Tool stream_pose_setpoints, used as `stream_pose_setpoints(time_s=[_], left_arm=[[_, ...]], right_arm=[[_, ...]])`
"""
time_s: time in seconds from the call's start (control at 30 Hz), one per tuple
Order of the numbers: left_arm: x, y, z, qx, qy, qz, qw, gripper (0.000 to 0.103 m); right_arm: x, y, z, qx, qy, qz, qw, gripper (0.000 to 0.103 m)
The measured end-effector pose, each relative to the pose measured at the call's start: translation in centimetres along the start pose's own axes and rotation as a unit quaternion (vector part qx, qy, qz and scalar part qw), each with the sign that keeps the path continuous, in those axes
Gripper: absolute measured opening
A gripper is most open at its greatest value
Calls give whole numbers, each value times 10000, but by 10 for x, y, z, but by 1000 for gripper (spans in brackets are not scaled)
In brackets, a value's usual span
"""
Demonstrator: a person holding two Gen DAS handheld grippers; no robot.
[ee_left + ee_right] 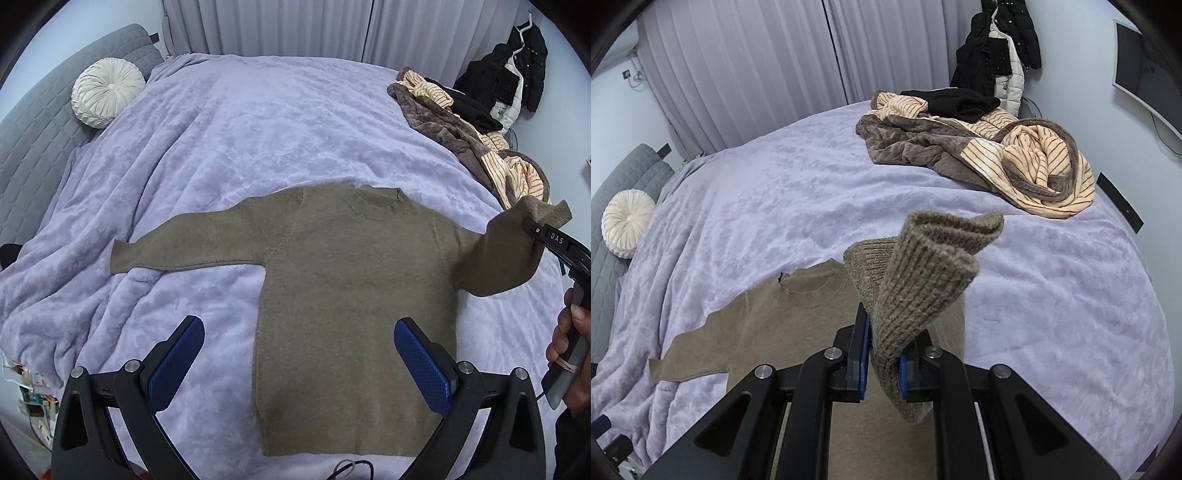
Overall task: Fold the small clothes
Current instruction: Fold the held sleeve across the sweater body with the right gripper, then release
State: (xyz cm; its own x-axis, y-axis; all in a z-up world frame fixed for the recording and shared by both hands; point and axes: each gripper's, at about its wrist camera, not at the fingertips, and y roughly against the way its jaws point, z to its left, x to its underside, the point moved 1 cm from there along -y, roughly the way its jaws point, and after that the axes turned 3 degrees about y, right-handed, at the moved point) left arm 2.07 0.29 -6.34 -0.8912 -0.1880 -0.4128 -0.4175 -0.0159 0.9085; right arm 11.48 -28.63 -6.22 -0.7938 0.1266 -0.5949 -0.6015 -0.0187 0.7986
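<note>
A small olive-brown knit sweater (pixel 351 280) lies flat, front up, on a lilac blanket (pixel 229 140), neck away from me, left sleeve stretched out to the left. My left gripper (pixel 299 343) is open and empty, hovering over the sweater's lower body. My right gripper (pixel 882 354) is shut on the right sleeve's cuff (pixel 923 280) and holds it lifted off the bed; it shows at the right edge of the left wrist view (pixel 532 229). The sweater body also shows in the right wrist view (pixel 783 325).
A heap of striped cream and brown clothes (pixel 997 151) with a black garment lies at the bed's far right. A round white cushion (pixel 107 92) rests on the grey headboard (pixel 40 122). Dark jackets (pixel 997 55) hang by the curtains.
</note>
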Motion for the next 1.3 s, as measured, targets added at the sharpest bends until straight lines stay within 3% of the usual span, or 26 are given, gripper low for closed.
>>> stream_pose_setpoints(time_s=[0.23, 0.63, 0.93, 1.3], left_arm=[[5, -4, 17, 180, -14, 479, 9987, 103], [11, -15, 42, 326, -114, 743, 9966, 103], [17, -39, 56, 389, -223, 1201, 9917, 103], [12, -68, 67, 425, -168, 1494, 9877, 103]], right_arm=[[8, -14, 43, 21, 345, 216, 9992, 13], [15, -36, 109, -102, 701, 396, 9967, 13], [13, -58, 145, -73, 836, 535, 9950, 13], [10, -92, 175, -25, 881, 734, 9934, 13]])
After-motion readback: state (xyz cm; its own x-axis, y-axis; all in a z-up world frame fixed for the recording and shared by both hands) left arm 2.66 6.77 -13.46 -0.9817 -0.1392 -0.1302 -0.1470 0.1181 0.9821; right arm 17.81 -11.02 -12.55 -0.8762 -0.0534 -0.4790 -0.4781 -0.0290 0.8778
